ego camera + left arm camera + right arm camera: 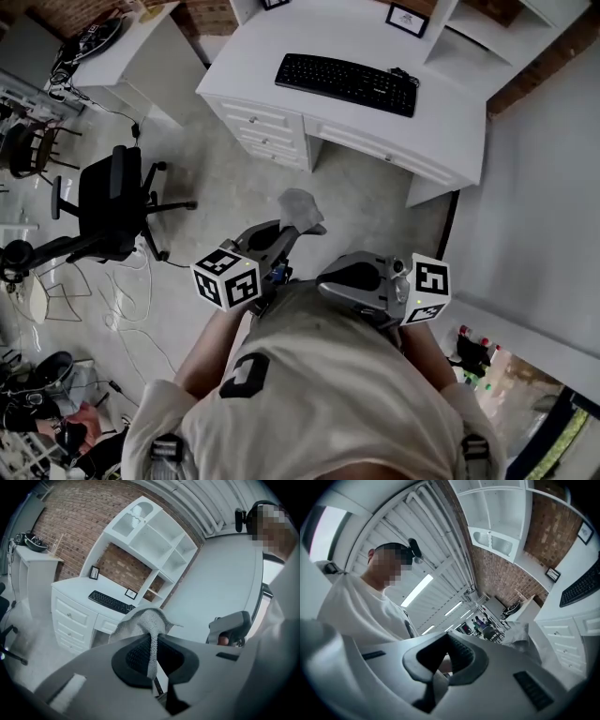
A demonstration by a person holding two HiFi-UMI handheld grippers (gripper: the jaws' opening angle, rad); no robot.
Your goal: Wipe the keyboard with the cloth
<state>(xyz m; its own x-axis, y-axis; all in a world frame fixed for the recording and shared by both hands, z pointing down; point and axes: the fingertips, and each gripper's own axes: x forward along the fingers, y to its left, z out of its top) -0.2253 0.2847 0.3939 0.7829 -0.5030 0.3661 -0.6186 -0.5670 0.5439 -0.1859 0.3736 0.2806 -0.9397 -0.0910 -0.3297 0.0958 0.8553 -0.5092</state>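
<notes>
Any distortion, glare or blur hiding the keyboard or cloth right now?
Head view: even light, sharp, black keyboard clear on the white desk. Left gripper view: heavy fisheye bending, dark corners, grey knitted cloth crisp. Right gripper view: same fisheye, bright ceiling strip lights, keyboard cut by the right edge.

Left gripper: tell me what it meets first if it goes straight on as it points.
Shut on the cloth, the left gripper points at the white desk; nothing stands between, so probably its front edge near the keyboard, though depth is unclear.
</notes>
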